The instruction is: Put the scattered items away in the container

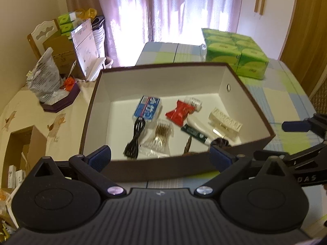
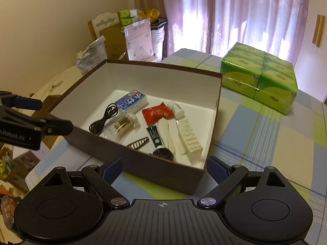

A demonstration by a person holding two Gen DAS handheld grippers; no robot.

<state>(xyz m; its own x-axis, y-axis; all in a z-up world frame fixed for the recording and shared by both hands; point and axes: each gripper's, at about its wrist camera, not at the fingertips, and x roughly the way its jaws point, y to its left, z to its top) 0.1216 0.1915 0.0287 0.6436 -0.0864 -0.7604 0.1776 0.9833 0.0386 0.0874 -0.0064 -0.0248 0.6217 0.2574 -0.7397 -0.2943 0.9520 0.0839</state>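
Observation:
A brown box [image 1: 155, 169] [image 2: 163, 173] with a white inside stands on the checked tablecloth. Inside lie a blue packet [image 1: 147, 108] [image 2: 130, 100], a black cable [image 1: 136, 138] [image 2: 104, 120], a bag of gold clips [image 1: 160, 137] [image 2: 124, 125], a red pouch [image 1: 177, 113] [image 2: 156, 113], a white bottle [image 2: 176, 109], a dark green tube [image 1: 194, 134] [image 2: 154, 136], a cream comb [image 1: 224, 120] [image 2: 189, 140] and a brown hair clip [image 2: 139, 143]. My left gripper [image 1: 159, 159] hangs open before the box's near wall, empty. My right gripper [image 2: 164, 169] is open and empty at the near corner.
A green pack of tissue boxes [image 1: 235, 51] [image 2: 259, 77] sits behind the box on the table [image 2: 265, 132]. To the left are a side cabinet [image 1: 40, 122], a plastic bag [image 1: 44, 77], cardboard boxes [image 1: 65, 53] and a chair. Curtains hang at the back.

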